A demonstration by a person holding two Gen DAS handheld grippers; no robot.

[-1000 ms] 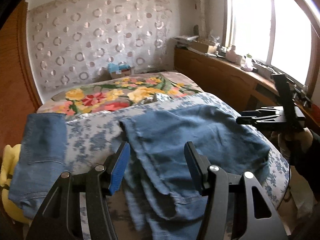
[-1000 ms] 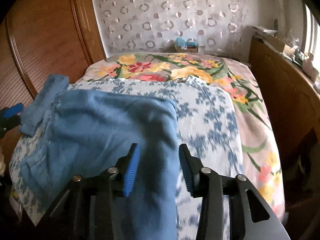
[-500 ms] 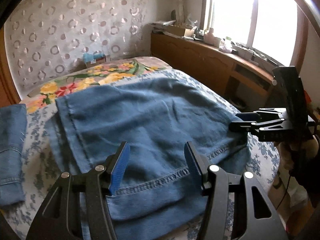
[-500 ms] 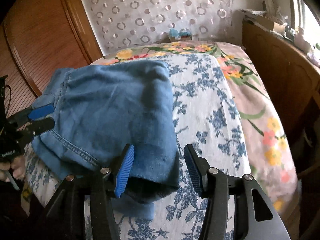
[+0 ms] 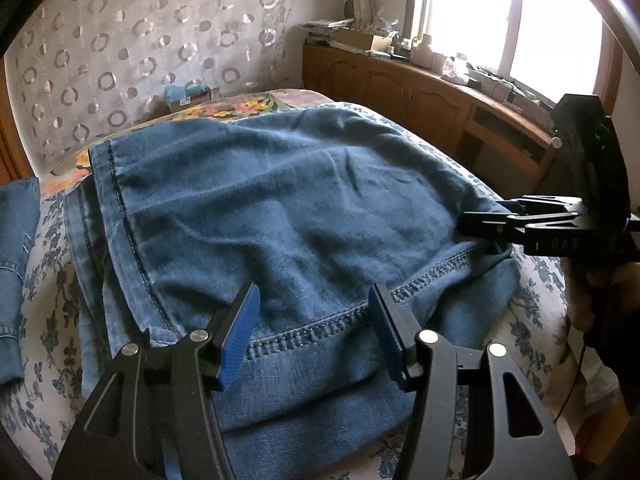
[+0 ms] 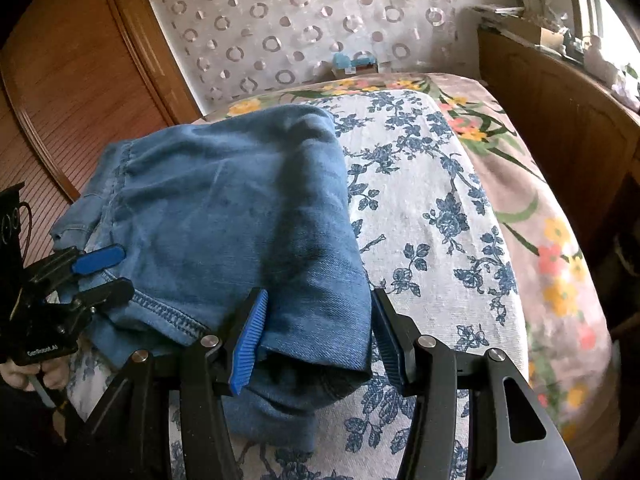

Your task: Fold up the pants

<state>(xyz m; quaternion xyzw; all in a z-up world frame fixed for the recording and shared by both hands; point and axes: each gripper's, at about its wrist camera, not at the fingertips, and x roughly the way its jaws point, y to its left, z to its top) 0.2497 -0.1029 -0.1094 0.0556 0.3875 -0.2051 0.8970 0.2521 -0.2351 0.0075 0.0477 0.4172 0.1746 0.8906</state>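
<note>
Jeans (image 5: 280,216) lie folded on bed (image 6: 432,208) — left tongs (image 5: 312,320) and right tongs (image 6: 318,328) both gape, gripping nothing.

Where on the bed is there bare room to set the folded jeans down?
Widest free patch: the blue-flowered sheet between the jeans and the bright floral cover. Another bare strip lies beyond the jeans toward the headboard. The left side is crowded: another denim piece lies there.

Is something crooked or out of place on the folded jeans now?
Yes, a little. The folded jeans are not square: a lower layer sticks out past the top layer's hem at the near edge. The top surface shows wrinkles. Both tongs, left and right, are open.
</note>
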